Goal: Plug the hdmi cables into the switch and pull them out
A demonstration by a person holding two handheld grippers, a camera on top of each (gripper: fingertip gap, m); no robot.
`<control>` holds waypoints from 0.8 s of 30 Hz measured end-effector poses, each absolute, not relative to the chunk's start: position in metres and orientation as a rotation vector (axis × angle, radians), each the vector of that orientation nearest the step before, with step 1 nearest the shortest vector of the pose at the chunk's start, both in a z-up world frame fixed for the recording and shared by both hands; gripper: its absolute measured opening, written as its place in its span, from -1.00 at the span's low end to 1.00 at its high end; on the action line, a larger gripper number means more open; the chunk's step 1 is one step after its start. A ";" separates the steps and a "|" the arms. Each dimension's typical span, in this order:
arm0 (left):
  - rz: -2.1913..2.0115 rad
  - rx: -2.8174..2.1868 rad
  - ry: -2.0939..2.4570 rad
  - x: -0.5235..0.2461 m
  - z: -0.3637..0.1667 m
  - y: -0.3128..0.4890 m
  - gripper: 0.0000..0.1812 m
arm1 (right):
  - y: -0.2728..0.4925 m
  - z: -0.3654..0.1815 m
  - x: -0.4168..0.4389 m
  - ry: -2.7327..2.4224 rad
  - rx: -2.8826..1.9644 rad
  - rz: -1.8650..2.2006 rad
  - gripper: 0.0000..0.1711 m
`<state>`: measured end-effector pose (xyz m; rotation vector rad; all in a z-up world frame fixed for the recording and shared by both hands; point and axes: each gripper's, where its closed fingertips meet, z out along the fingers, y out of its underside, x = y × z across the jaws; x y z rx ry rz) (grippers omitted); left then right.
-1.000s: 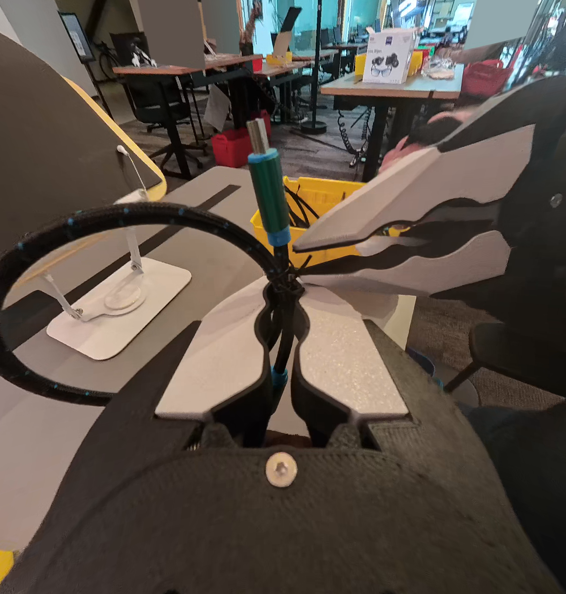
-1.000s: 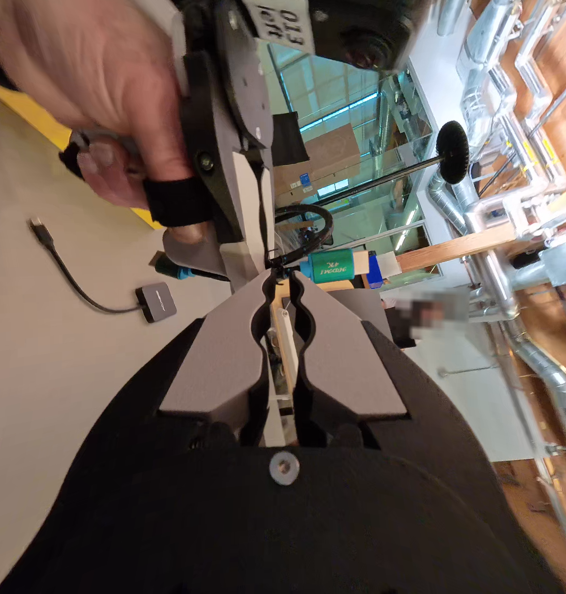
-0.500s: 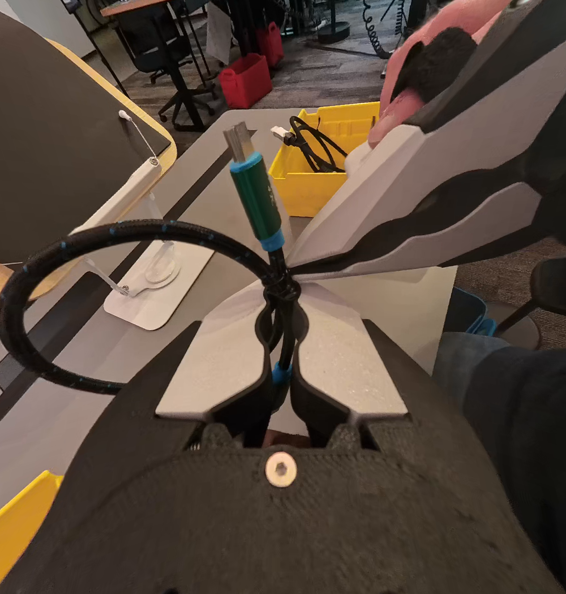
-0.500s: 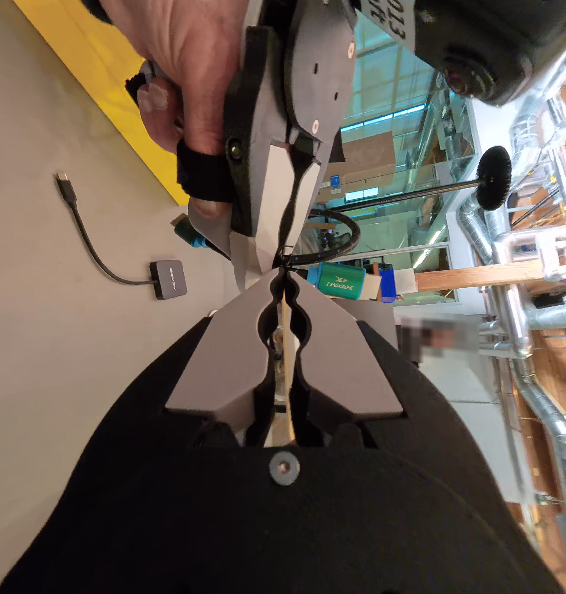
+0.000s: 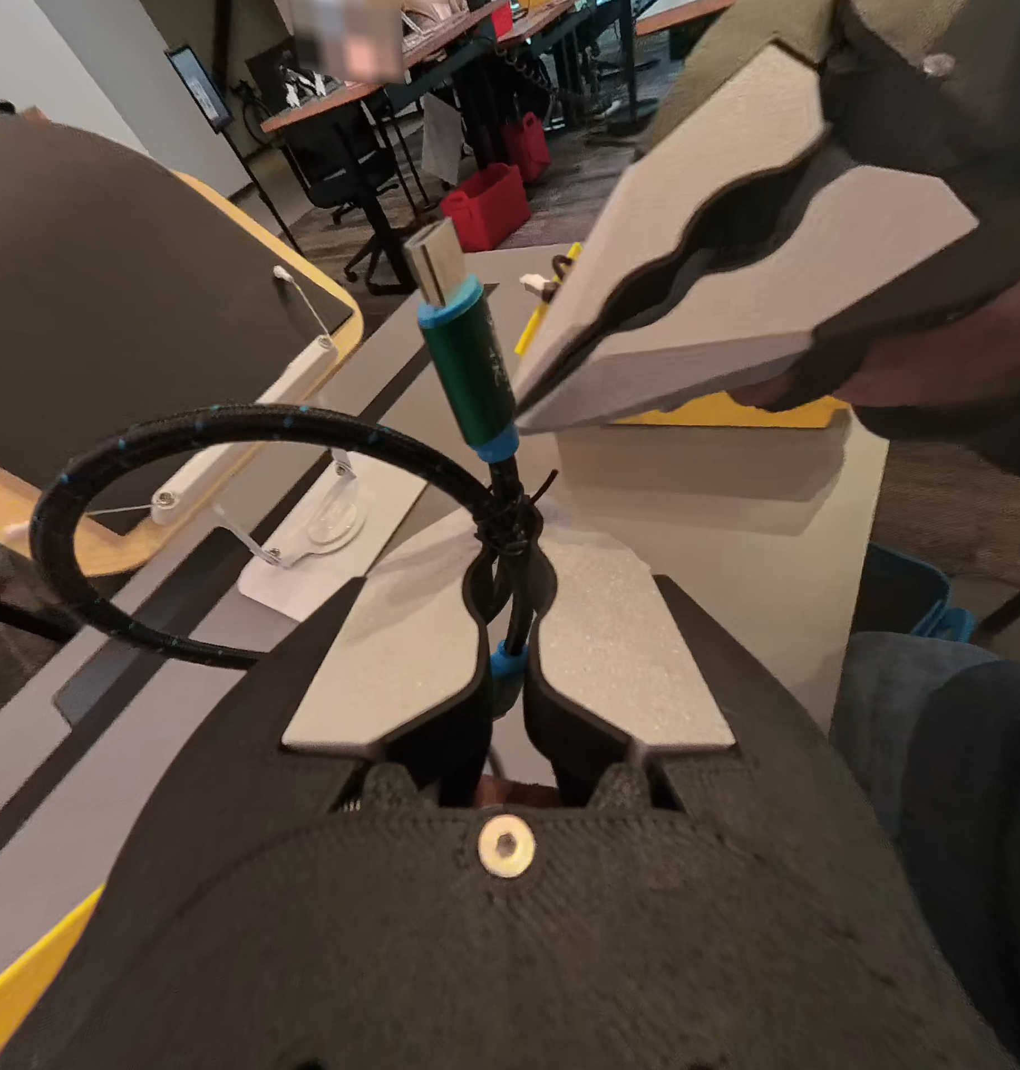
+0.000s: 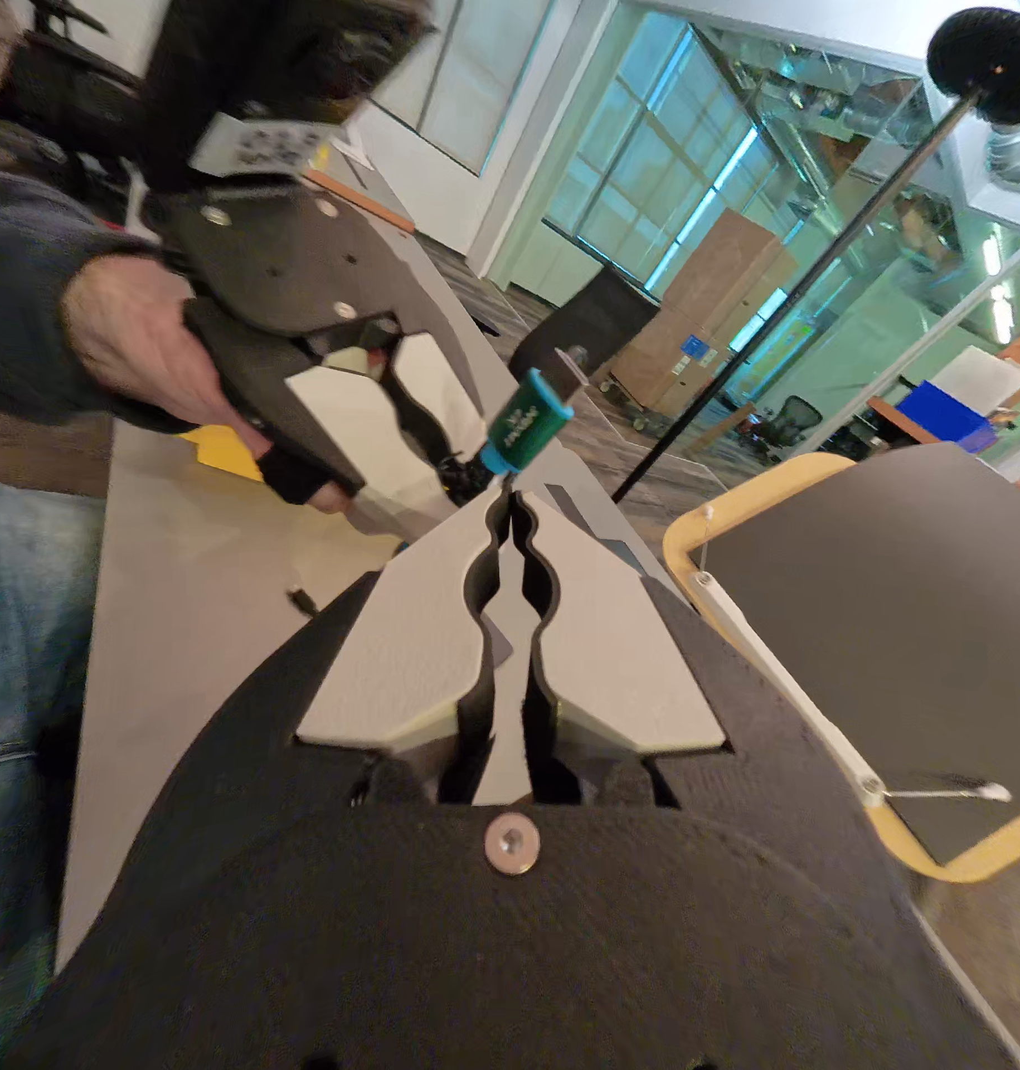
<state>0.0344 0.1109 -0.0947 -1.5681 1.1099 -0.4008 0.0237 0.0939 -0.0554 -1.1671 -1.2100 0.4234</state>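
Your right gripper has its fingers nearly together, tips just under the green HDMI plug. Whether they pinch anything, you cannot tell. The left gripper holds the cable below that plug.

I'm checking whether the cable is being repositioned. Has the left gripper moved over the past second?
Yes. The left gripper, shut on the HDMI cable, has shifted against the yellow bin, which sat behind the plug and is now right of it.
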 end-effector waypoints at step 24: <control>-0.032 -1.270 1.358 0.032 -0.109 0.116 -0.83 | 0.098 -0.045 0.018 -0.981 -1.498 1.656 -0.92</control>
